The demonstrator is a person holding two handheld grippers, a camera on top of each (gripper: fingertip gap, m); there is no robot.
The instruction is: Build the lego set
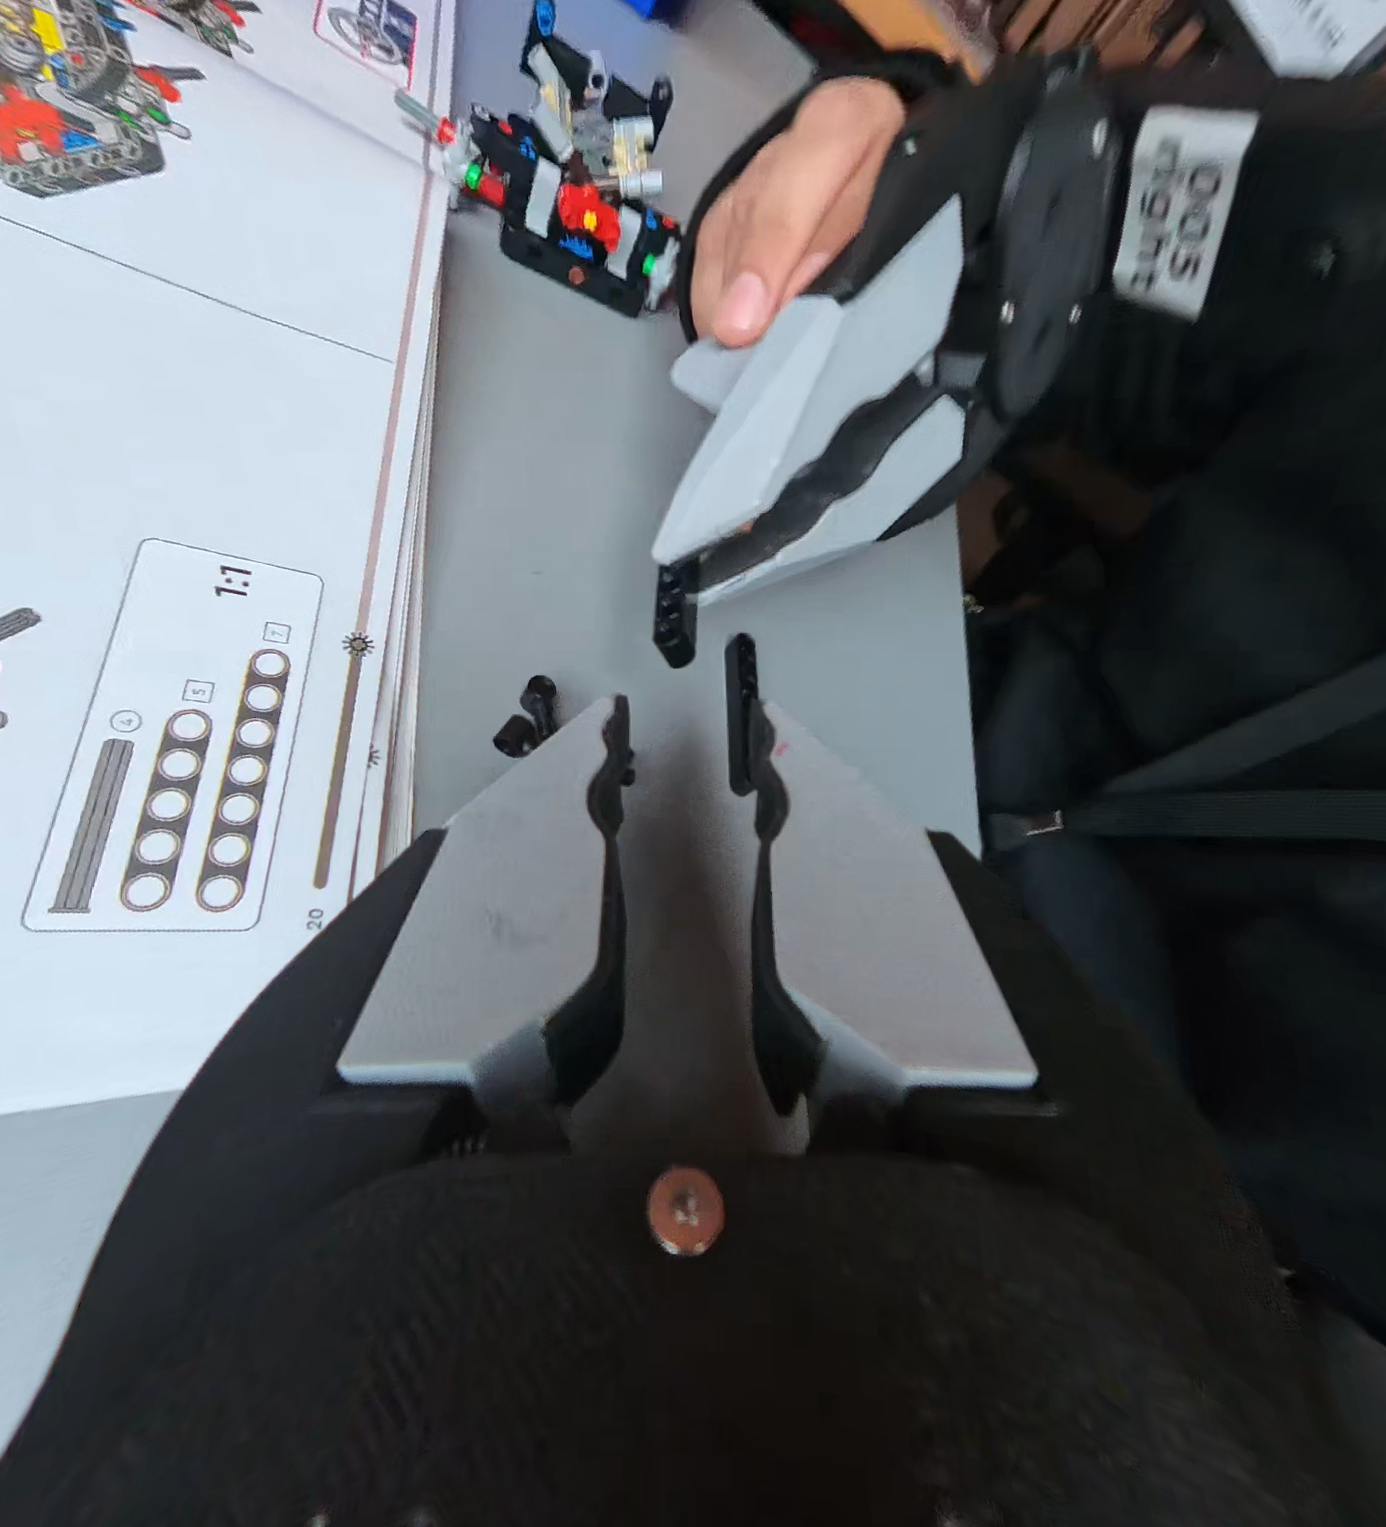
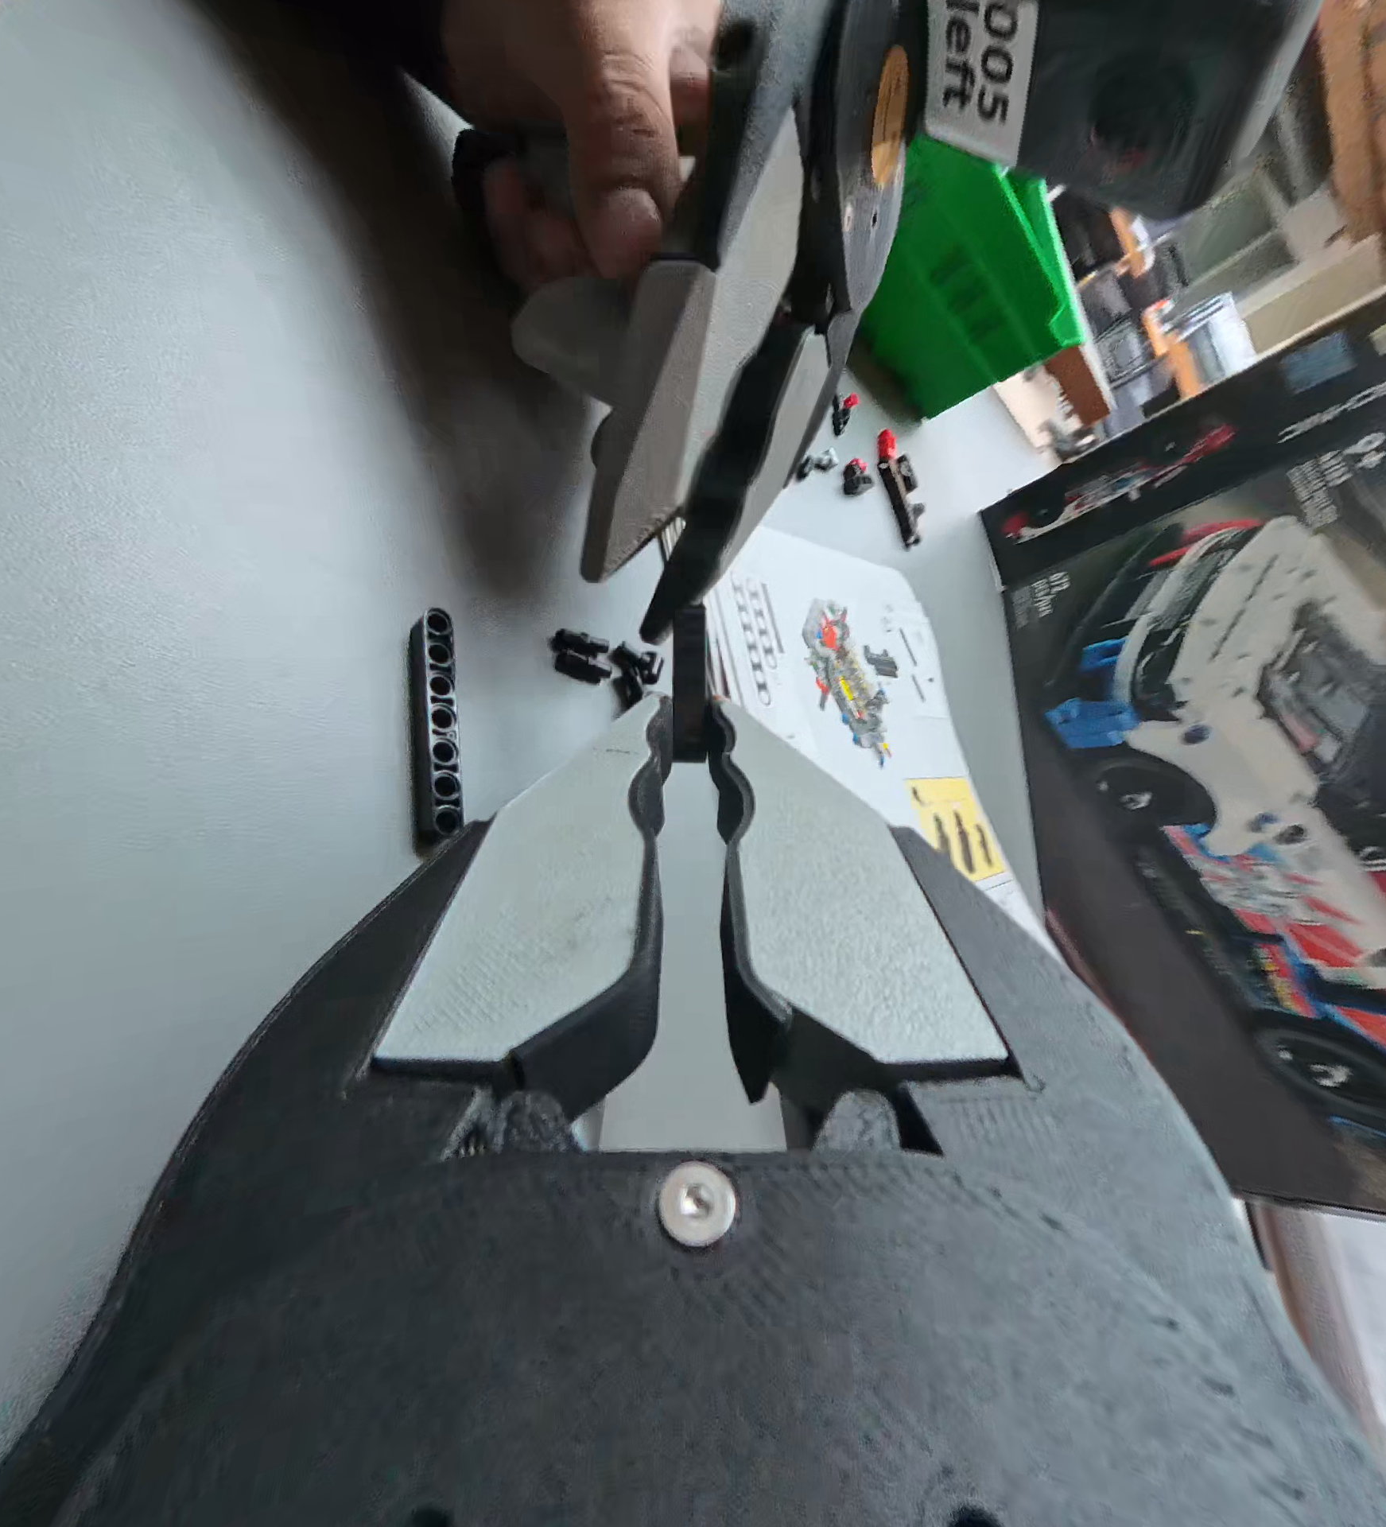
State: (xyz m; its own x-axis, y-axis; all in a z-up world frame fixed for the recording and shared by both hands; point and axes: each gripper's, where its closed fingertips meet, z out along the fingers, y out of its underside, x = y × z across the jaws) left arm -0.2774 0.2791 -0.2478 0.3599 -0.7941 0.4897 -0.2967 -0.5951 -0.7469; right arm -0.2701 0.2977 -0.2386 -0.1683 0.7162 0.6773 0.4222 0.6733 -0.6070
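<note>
My right gripper (image 2: pixel 689 727) is shut on a short black beam (image 2: pixel 690 669) that sticks out past its tips. It also shows in the left wrist view (image 1: pixel 685 570), with the beam (image 1: pixel 673 616) pointing down at the grey table (image 1: pixel 557 463). My left gripper (image 1: pixel 685 715) is open and empty, just below that beam. A long black beam (image 1: pixel 743 702) shows beside its right finger; in the right wrist view it lies on the table (image 2: pixel 433 727). Black pins (image 1: pixel 526 719) lie left of the left finger.
The open instruction book (image 1: pixel 177 496) lies at the left, with the partly built model (image 1: pixel 582 190) beyond it. The set's box (image 2: pixel 1251 744), a green bin (image 2: pixel 970 273) and loose small parts (image 2: pixel 879 471) are on the right. The table edge (image 1: pixel 962 661) is close.
</note>
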